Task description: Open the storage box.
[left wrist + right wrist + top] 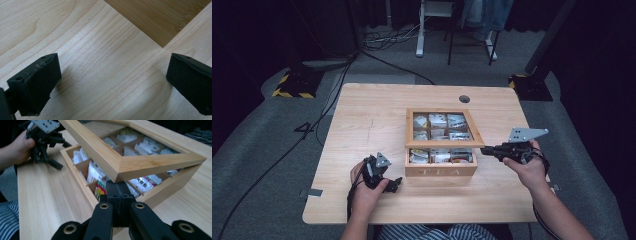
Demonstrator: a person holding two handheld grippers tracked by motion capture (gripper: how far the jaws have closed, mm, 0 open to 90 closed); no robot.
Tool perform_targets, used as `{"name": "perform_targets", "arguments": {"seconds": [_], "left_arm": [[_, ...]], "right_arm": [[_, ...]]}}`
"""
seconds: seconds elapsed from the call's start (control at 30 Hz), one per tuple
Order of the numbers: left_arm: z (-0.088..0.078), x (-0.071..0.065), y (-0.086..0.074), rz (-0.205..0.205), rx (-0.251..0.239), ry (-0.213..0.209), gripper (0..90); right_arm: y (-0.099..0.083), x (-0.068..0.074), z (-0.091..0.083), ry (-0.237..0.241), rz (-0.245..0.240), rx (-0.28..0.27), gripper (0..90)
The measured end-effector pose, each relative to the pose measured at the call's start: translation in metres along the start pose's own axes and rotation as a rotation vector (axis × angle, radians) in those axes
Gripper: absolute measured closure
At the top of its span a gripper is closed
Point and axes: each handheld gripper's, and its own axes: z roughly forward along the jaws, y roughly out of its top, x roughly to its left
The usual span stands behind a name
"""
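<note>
The tea box point(441, 170) stands as the one big obstacle at the middle of the tabletop point(372, 115), its glazed lid point(444, 127) tilted up off the front edge, leaving a wedge-shaped gap over the tea packets point(100, 173). The right gripper point(484, 150), jaws pressed together, sits under the lid's corner at the box's 3 o'clock side, blocking that gap there. At 7 o'clock from the box the left gripper point(394, 186) rests close to the box's front corner, jaws wide apart over bare wood. From 9 to 12 o'clock the tabletop lies free, apart from a cable hole point(464, 99) at 12.
</note>
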Motion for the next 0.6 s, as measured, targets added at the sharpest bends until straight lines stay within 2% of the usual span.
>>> {"name": "perform_targets", "arguments": {"seconds": [0.07, 0.23, 0.5, 0.6], "left_arm": [[0.000, 0.000, 0.000, -0.001, -0.001, 0.004, 0.2], [0.000, 0.001, 0.000, 0.007, 0.001, 0.010, 0.2], [0.001, 0.000, 0.000, -0.004, -0.003, 0.004, 0.2], [0.001, 0.000, 0.001, -0.005, -0.002, 0.005, 0.2]], "right_arm": [[0.005, -0.003, 0.000, -0.002, 0.017, -0.026, 90.0], [0.011, -0.006, 0.003, -0.006, 0.026, -0.049, 90.0], [0.019, -0.008, 0.008, -0.012, 0.031, -0.074, 90.0], [0.023, -0.009, 0.011, -0.044, 0.029, -0.090, 90.0]]}}
